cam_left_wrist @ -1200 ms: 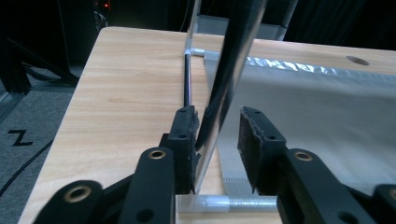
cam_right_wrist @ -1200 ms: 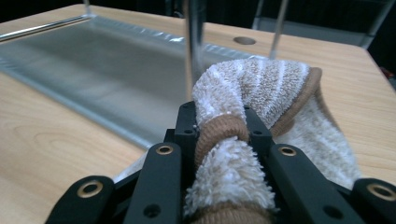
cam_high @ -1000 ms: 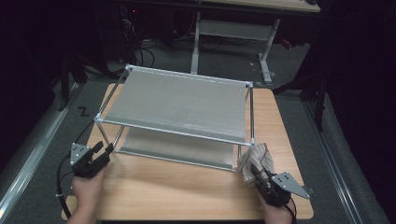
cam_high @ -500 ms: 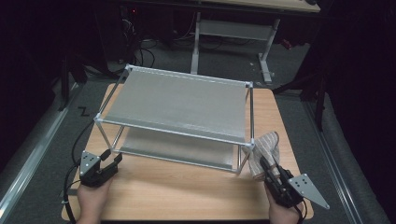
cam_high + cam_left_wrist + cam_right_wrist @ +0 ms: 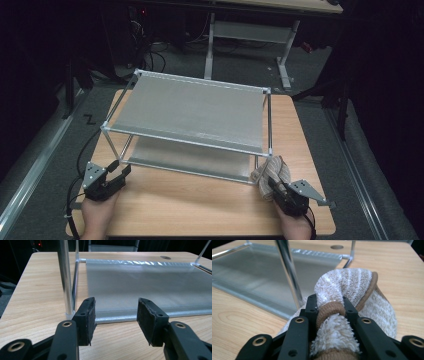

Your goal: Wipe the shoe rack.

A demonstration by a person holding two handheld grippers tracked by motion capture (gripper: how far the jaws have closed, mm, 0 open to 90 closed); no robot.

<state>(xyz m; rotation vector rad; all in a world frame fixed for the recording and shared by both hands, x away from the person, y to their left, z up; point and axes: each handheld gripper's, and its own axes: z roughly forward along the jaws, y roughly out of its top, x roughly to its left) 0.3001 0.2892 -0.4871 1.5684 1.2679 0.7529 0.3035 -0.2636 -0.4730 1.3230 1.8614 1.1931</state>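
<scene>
A two-tier metal rack (image 5: 195,112) with silver mesh shelves stands on the wooden table (image 5: 200,205). My right gripper (image 5: 268,183) is shut on a beige striped towel (image 5: 274,169) bunched against the rack's near right post. In the right gripper view the towel (image 5: 352,282) bulges up between the jaws of my right gripper (image 5: 330,305), beside the post (image 5: 289,270). My left gripper (image 5: 120,167) hovers low at the rack's near left corner. Its jaws have just been opening, and in the left gripper view my left gripper (image 5: 116,315) has nothing between them; it faces the lower shelf (image 5: 150,287).
Bare tabletop runs along the front edge between my two hands. Black cables trail from the grippers off the table's left side. Another desk frame (image 5: 250,35) stands on the dark floor behind, and a metal rail (image 5: 35,170) runs along the left.
The right gripper swung right with the towel and came back beside the rack's corner. The left hand slid a little toward the front edge and its jaws widened.
</scene>
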